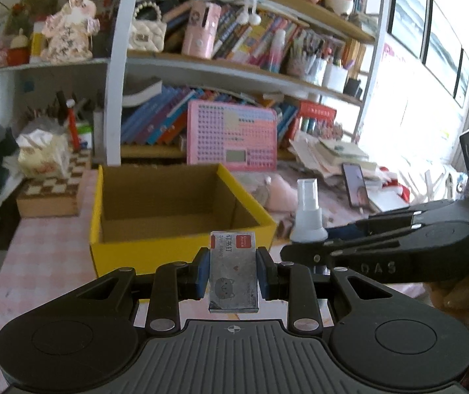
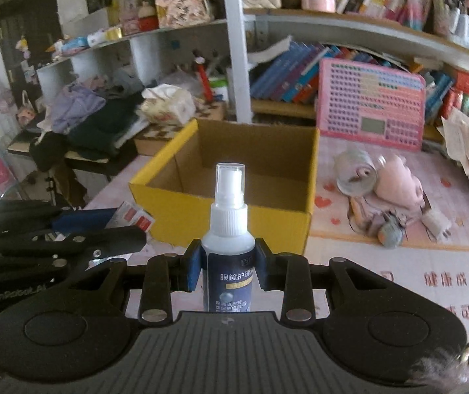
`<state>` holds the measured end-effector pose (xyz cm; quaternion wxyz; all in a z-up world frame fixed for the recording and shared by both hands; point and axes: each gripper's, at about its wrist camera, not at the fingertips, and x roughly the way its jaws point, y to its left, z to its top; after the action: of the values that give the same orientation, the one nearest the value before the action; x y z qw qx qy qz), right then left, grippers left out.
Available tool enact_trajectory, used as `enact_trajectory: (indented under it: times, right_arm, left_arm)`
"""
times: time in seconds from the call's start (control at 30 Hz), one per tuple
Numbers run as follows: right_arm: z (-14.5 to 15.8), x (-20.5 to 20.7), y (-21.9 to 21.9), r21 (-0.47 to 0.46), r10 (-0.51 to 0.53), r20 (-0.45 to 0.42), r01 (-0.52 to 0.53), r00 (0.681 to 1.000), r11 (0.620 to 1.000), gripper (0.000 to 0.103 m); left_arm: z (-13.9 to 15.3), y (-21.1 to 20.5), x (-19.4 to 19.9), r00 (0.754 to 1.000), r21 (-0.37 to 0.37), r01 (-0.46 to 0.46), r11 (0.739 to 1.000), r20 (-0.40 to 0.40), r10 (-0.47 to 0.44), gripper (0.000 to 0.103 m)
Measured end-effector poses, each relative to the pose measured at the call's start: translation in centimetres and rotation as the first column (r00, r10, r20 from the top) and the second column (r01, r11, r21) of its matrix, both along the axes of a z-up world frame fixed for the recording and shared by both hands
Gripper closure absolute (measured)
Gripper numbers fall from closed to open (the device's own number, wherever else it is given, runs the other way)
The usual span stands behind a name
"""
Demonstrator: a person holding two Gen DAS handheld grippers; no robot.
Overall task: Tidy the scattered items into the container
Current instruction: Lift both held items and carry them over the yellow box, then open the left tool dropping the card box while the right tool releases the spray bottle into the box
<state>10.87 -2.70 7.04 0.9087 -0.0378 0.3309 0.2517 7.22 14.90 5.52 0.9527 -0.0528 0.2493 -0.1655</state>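
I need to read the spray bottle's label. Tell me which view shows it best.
The right wrist view: the spray bottle stands upright, centred in the right tool, label facing the camera. The left wrist view shows only its white cap and neck; the label is hidden.

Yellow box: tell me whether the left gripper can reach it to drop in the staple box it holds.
Probably yes. The left gripper is shut on the staple box, directly before the open yellow box; nothing stands between them.
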Motion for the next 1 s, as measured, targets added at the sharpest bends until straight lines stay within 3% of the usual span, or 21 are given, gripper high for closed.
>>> enact_trajectory:
  times: [0.53,0.87,1.0]
  right_arm:
    - [3.0,4.7,1.6,-0.016,0.015,0.088,-0.013,0.996,1.000,0.072]
    - [2.3,9.2,2.9,-0.038,0.056,0.075,-0.053,0.996,0.998,0.072]
    - [1.4,11.7,3.3,-0.029,0.058,0.039,-0.057,0.998,0.998,0.072]
  left_arm:
    - [1.5,1.2,3.9,0.995,0.011,-0.039,0.999,0.091,0.038,0.075]
    - [0.8,2.0,8.2,0.995,0.023,-0.082,0.996,0.067,0.080,0.075]
    - [0.0,2.1,10.8,0.994,0.076,-0.104,0.992,0.052,0.100,0.075]
